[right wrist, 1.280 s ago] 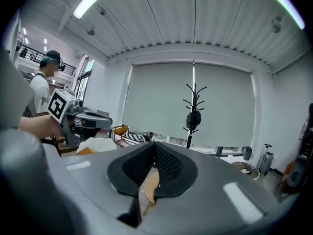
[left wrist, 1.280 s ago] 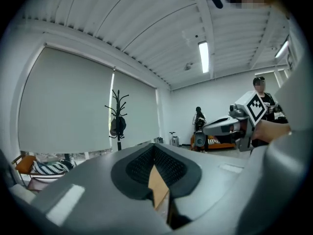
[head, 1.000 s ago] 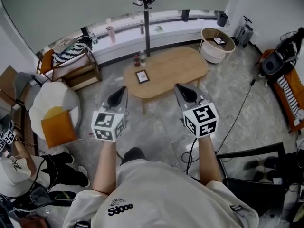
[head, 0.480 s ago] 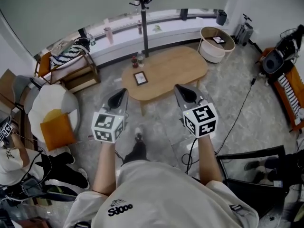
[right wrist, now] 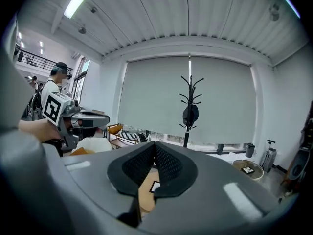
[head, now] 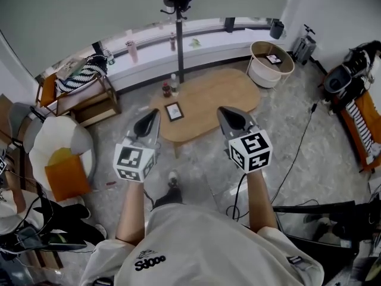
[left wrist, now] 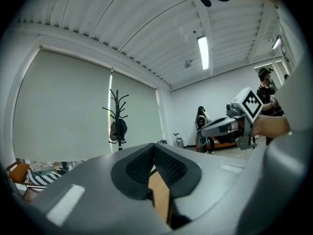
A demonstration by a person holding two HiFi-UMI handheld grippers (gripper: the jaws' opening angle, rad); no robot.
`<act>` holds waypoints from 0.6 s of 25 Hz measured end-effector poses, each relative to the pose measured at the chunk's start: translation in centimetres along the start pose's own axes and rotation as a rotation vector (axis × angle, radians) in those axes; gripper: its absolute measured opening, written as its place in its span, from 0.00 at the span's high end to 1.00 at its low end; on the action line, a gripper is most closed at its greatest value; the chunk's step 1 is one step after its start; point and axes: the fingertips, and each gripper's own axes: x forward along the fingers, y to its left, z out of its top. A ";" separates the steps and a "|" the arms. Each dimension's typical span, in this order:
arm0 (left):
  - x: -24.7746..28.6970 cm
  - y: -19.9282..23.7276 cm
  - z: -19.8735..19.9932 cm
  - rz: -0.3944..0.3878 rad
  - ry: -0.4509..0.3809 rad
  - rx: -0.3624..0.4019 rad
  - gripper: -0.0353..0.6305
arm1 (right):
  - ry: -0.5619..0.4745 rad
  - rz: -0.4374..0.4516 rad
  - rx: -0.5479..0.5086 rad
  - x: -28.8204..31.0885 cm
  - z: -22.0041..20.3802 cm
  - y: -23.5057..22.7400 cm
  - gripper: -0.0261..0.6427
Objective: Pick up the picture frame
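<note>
A small dark picture frame lies flat on the left part of an oval wooden table. Both grippers are held level in front of the person, short of the table's near edge. The left gripper is shut and holds nothing; its tip is just left of the frame in the head view. To the right, the other gripper is also shut and empty. Through the right gripper's closed pads I glimpse the frame on the table. The left gripper view shows only table wood below its pads.
Two bottles stand at the table's far edge by a coat stand. A white round basket sits at back right; a white armchair with an orange cushion and a wooden shelf at left. A cable crosses the floor.
The person has stepped forward; a foot now shows below. The table and frame have come nearer to both grippers, which stay shut and side by side.
</note>
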 end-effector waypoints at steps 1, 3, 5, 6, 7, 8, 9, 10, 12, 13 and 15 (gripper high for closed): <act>0.7 1.2 0.1 0.017 -0.012 -0.007 0.93 | 0.001 0.000 0.000 1.2 0.2 -0.3 0.96; 2.0 3.6 0.4 0.047 -0.033 -0.015 0.93 | 0.003 0.004 -0.002 3.3 0.7 -0.9 0.96; 3.4 5.8 0.6 0.058 -0.044 -0.020 0.93 | 0.006 0.010 -0.006 5.2 1.3 -1.3 0.96; 4.1 6.9 0.5 0.057 -0.041 -0.021 0.93 | 0.007 0.010 -0.008 6.2 1.7 -1.5 0.96; 5.0 8.0 0.5 0.054 -0.038 -0.022 0.93 | 0.009 0.009 -0.008 7.3 2.0 -1.8 0.96; 5.8 9.0 0.5 0.052 -0.036 -0.024 0.93 | 0.011 0.006 -0.007 8.3 2.3 -2.0 0.96; 6.5 10.0 0.5 0.049 -0.038 -0.027 0.93 | 0.015 0.002 -0.005 9.3 2.6 -2.3 0.96; 7.2 10.8 0.5 0.047 -0.041 -0.029 0.94 | 0.020 -0.001 -0.003 10.2 2.8 -2.6 0.96; 8.6 12.3 0.2 0.040 -0.037 -0.031 0.94 | 0.029 -0.007 -0.001 12.0 3.0 -2.9 0.96; 9.2 13.0 0.0 0.036 -0.032 -0.032 0.94 | 0.032 -0.010 0.000 12.9 3.2 -3.1 0.96; 10.5 14.3 -0.5 0.025 -0.021 -0.038 0.94 | 0.038 -0.015 0.002 14.5 3.4 -3.3 0.96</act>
